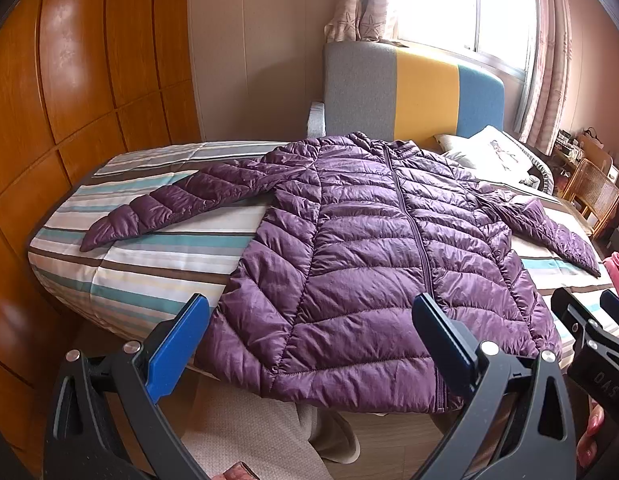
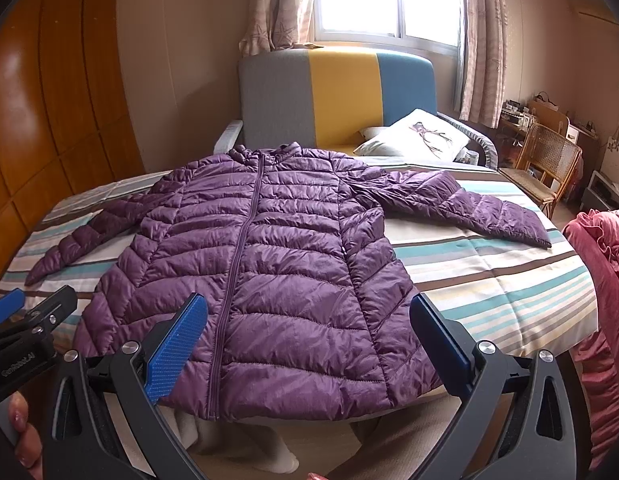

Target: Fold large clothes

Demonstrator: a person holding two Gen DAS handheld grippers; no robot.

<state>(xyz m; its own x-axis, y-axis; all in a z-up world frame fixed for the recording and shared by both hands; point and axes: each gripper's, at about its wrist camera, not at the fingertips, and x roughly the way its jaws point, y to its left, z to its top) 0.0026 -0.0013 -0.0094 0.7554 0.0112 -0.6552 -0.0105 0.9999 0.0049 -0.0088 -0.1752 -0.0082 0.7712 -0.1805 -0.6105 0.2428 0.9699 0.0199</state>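
Nearby: pillow point(image 2: 419, 136), chair point(image 2: 545, 164), pink bedding point(image 2: 605, 264) beside jacket point(image 2: 269, 260).

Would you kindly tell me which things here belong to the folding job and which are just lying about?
For the job:
purple puffer jacket
left hand-held gripper, open
right hand-held gripper, open
striped bed

Lying about:
white pillow
pink ruffled fabric
rattan chair

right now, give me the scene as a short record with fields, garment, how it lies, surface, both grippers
garment: purple quilted puffer jacket, zipped shut
lay: flat, front up, collar toward the headboard, both sleeves spread out, hem at the near edge of the bed
surface: striped bedsheet
left gripper: open, above the hem, holding nothing
right gripper: open, above the hem, holding nothing
nearby: pillow, red ruffled fabric
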